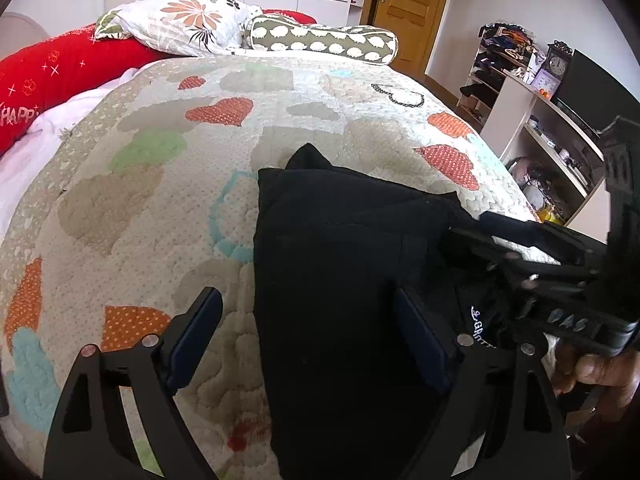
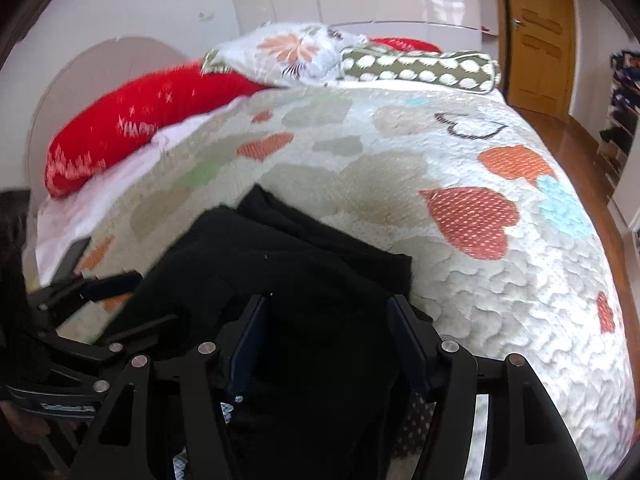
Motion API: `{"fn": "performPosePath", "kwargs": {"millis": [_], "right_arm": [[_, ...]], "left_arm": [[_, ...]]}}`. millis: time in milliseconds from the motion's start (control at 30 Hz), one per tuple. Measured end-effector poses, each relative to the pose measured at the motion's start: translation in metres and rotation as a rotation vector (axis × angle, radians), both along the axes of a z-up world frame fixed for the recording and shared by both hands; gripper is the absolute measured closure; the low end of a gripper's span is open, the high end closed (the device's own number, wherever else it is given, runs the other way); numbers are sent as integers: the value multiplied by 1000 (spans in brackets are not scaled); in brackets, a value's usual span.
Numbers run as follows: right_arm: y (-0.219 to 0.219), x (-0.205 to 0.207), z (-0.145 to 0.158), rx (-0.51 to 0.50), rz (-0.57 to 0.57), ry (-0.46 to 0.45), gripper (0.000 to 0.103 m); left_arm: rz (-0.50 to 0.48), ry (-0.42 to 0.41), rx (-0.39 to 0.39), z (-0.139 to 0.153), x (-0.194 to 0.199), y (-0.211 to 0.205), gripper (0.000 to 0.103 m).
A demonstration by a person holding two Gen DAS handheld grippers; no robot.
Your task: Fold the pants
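Black pants [image 1: 340,264] lie folded in a long stack on the heart-patterned quilt [image 1: 160,208]; they also show in the right wrist view [image 2: 304,280]. My left gripper [image 1: 308,332] is open, its jaws straddling the pants' left edge, the left finger [image 1: 196,336] over the quilt. My right gripper [image 2: 326,340] is open with the pants' near end lying between its jaws. The right gripper also shows in the left wrist view [image 1: 472,232] at the right side of the pants. The left gripper shows at the left of the right wrist view [image 2: 100,284].
Pillows lie at the head of the bed: a red one [image 1: 68,72], a floral one [image 1: 188,20] and a spotted bolster [image 1: 324,38]. White shelves [image 1: 548,128] with clutter stand to the right. A wooden door [image 1: 412,4] is behind.
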State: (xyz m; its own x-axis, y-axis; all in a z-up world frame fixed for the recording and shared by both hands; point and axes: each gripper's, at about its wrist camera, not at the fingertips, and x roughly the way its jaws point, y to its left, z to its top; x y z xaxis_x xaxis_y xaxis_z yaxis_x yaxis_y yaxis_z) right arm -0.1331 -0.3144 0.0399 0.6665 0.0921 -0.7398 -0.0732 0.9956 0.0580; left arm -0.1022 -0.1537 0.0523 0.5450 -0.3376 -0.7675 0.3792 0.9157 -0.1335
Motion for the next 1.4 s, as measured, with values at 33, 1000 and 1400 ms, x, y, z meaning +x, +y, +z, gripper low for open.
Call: {"fn": "performPosePath", "kwargs": {"millis": [33, 1000, 1400], "right_arm": [[1, -5, 4, -7, 4, -10, 39], [-36, -21, -38, 320, 67, 52, 17], [-24, -12, -23, 356, 103, 4, 63]], "left_arm": [[0, -5, 3, 2, -2, 1, 15], [-37, 142, -194, -7, 9, 30, 14], [-112, 179, -240, -12, 16, 10, 45]]}}
